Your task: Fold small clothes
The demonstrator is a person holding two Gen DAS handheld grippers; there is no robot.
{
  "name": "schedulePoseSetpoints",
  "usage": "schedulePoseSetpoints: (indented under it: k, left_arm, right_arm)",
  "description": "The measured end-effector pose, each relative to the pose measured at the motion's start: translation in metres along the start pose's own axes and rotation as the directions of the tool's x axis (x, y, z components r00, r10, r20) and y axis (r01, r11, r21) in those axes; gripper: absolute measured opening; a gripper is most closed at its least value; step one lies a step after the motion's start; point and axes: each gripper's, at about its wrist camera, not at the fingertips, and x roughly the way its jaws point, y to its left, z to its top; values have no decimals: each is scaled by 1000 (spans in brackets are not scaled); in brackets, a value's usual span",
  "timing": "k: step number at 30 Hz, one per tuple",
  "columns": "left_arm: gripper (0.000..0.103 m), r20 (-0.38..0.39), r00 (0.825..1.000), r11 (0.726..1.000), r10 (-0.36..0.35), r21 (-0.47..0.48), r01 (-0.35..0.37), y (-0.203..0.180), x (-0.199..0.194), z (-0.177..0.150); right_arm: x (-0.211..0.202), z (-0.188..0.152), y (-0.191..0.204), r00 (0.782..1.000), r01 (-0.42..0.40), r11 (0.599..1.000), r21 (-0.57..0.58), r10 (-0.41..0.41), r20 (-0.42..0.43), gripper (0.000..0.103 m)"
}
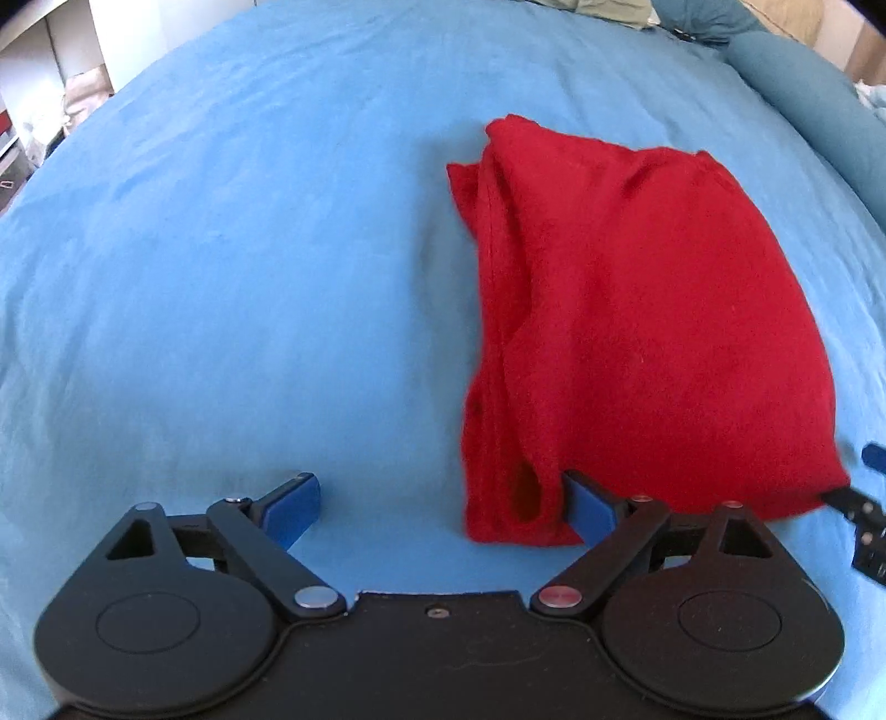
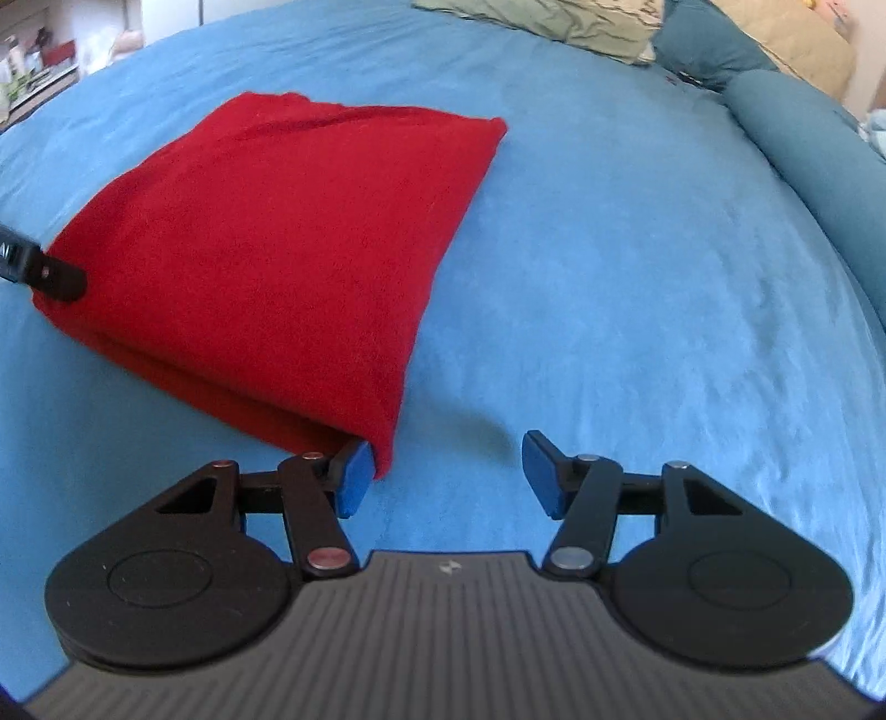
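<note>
Two claws, both mine, both spread wide with nothing between the pads. My left claw [image 1: 443, 507] sits low at the near-left corner of the red garment [image 1: 626, 332]; its right pad touches the cloth edge there, left pad is over bare sheet. My right claw [image 2: 446, 476] is at the near-right corner, left pad just touching the hem, right pad well apart from it over the bed.

Garment lies on the blue bed sheet [image 1: 221, 277], already folded into a rough rectangle, several layers thick. Left side looks messier in the left wrist view: loose overlapping edges, a rounded opening near the bottom corner, maybe a sleeve or armhole, cannot tell which. Right side is a clean folded edge.

Handling guess: light, soft, floppy knit, slightly fuzzy, matte. No stiffness, will sag and layers may slide apart if pinched on the top ply only. Best hold is the two near corners, pinching all layers together, then lifting evenly. Not slippery, not fragile.

Sheet is soft, slightly wrinkled, gives under pressure. Teal bolster [image 2: 819, 166] and an olive cloth [image 2: 554, 25] lie at the far side, well apart from the garment.
</note>
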Motion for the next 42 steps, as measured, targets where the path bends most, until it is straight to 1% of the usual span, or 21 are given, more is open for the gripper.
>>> schedulePoseSetpoints:
  k: [5,8,11,12,15,18,20,21,22,24,26,28,30,32,33,35,36,37,38,40,42]
  left_arm:
    - [95,-10,1000,999,9,45,-9,-1,-10,3]
    - [94,0,998,993,57,105,-56,-2,-25,5]
    - [95,39,996,985,78,153,-83,1,-47,10]
    - [97,56,996,985,70,156,-78,3,-53,12]
    - [102,81,997,991,-17,134,6,5,-58,34]
    - [102,54,990,989,-127,82,122,4,-38,63]
    - [102,33,986,986,-163,45,161,3,-18,75]
    - [99,17,983,983,-180,27,180,3,-8,81]
    - [92,0,981,981,-195,5,195,2,1,85]
    - [85,-22,973,972,-230,-49,228,4,17,93]
    - [82,-25,965,963,-263,-75,260,5,27,99]
    - [76,-31,964,962,-264,-79,260,4,37,103]
    - [75,-37,962,961,-271,-78,267,2,42,105]
    - [75,-29,960,958,-279,-80,277,1,46,107]
    - [74,-25,960,958,-280,-79,277,0,48,107]
    - [70,-20,959,956,-283,-85,281,-1,51,107]
    - [64,-18,958,955,-287,-89,285,-2,52,107]
    - [55,-17,955,951,-297,-92,294,-3,52,107]
    - [54,-15,957,953,-291,-93,289,-6,51,108]
    - [42,-9,963,960,-268,-86,266,-11,46,108]
    - [30,6,969,966,-246,-80,245,-17,39,110]
  right_arm:
    - [-4,2,-12,998,-51,998,-38,50,-29,73]
    - [-16,8,-27,995,-86,996,-21,85,-47,78]
    - [-32,22,-45,994,-105,994,4,105,-9,94]
    - [-36,29,-51,993,-117,993,26,117,9,103]
    - [-37,56,-72,984,-173,976,130,165,71,103]
    - [-19,83,-85,969,-247,941,232,241,54,103]
    - [-1,93,-90,961,-270,917,292,273,30,103]
    - [9,95,-92,958,-275,907,319,286,13,103]
    - [18,98,-94,954,-281,897,342,300,-2,103]
    - [31,99,-96,943,-304,874,379,333,-11,103]
    - [41,100,-97,933,-326,856,402,360,-10,103]
    - [49,100,-95,926,-339,843,417,377,-10,103]
    - [60,100,-92,917,-351,830,433,399,-21,103]
    - [72,99,-86,901,-366,812,455,431,-44,99]
    - [79,99,-85,893,-377,802,464,448,-48,92]
    - [85,101,-82,884,-394,786,477,466,-37,89]
    - [87,102,-79,882,-401,782,477,470,-29,85]
    - [87,105,-77,875,-416,776,474,484,-25,71]
    - [88,108,-74,874,-417,778,469,486,-29,68]
    - [83,115,-68,885,-410,804,431,465,-26,51]
    - [79,121,-63,894,-405,820,406,449,-14,45]
